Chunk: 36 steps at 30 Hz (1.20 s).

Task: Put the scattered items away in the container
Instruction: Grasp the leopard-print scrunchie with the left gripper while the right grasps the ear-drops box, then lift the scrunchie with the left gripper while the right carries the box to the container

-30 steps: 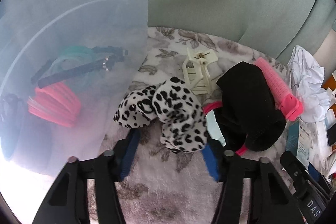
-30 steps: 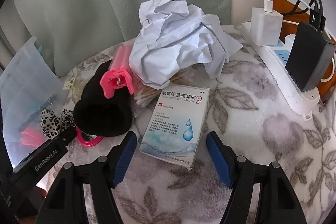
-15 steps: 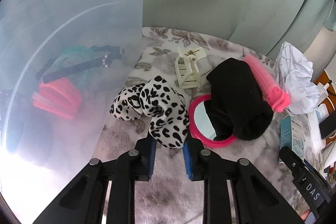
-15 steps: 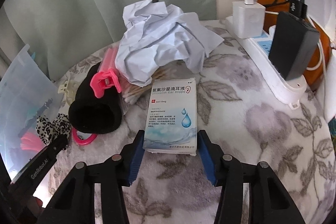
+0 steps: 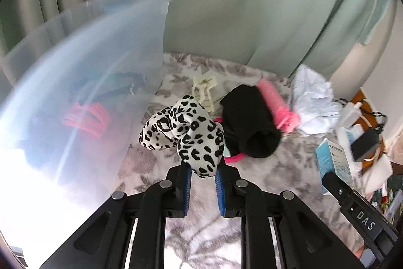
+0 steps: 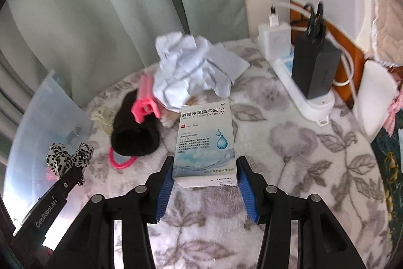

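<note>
Leopard-print fabric scrunchie [image 5: 187,132], white with black spots, hangs pinched at its near end between the blue pads of the left gripper [image 5: 202,175], whose jaws are closing on it. Its long side runs away from the gripper toward the clear plastic storage box [image 5: 100,72], which stands just beside it on the left. Inside the box a pink comb-like thing and some dark things show through the cloudy wall. The right gripper [image 6: 205,179] holds a white and blue ear-drops box [image 6: 205,140] by its two long sides, half wide. The box's long side points away from the gripper, with the printed top facing up. Under both lies a soft fluffy cloth with grey flowers and leaves [image 6: 302,150]. On it rest a black knitted tube [image 5: 248,122], a pink hair roller [image 5: 275,105] touching the tube, a round pink-rimmed mirror [image 6: 121,160] partly under the tube, a cream claw hair clip [image 5: 204,92] and a ball of crumpled white paper [image 6: 191,72]. Pale green curtains [image 6: 100,17] hang behind. At the right a white power strip [image 6: 307,92] holds a white charger [image 6: 274,39] and a black power brick [image 6: 314,67].
</note>
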### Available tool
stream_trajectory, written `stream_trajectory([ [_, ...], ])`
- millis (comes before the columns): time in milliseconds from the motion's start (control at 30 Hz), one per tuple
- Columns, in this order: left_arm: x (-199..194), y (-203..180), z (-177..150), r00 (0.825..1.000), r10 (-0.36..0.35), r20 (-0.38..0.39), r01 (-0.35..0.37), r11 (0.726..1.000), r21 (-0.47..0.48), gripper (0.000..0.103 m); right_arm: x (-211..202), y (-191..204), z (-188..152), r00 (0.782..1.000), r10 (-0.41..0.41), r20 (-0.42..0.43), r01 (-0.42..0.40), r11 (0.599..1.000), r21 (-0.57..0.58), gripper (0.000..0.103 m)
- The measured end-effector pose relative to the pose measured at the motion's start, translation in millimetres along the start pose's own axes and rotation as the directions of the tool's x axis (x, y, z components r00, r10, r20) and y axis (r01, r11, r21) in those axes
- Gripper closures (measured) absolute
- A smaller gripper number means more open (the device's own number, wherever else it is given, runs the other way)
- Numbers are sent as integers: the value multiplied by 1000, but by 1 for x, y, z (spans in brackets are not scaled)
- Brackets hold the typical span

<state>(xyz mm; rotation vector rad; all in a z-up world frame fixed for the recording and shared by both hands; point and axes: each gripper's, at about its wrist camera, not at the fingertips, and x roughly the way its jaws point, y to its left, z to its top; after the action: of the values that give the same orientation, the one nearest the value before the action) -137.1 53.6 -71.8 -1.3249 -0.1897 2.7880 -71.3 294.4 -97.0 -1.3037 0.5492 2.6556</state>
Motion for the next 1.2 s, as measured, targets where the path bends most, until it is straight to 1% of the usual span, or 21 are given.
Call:
stream_trajectory([
  [133, -33, 0, 6, 998, -22, 57, 23, 1000, -9, 86, -24, 18, 13, 999, 15, 48, -14, 1000, -8, 51],
  [300, -79, 7, 14, 989, -39, 142, 43, 999, -27, 86, -62, 43, 29, 991, 37, 126, -34, 999, -28, 51],
  [533, -138, 20, 15, 967, -66, 245, 82, 995, -54, 86, -120, 66, 27, 970, 73, 231, -55, 995, -80, 51],
  [667, -168, 30, 13, 951, -74, 299, 98, 993, -67, 86, -143, 81, 27, 957, 95, 275, -67, 992, -108, 51],
  [967, -209, 65, 9, 925, -66, 374, 123, 984, -130, 86, -187, 127, 16, 930, 152, 334, -87, 975, -203, 51],
  [1200, -225, 96, 7, 910, -38, 412, 118, 978, -171, 86, -202, 161, 8, 916, 202, 346, -109, 957, -270, 51],
])
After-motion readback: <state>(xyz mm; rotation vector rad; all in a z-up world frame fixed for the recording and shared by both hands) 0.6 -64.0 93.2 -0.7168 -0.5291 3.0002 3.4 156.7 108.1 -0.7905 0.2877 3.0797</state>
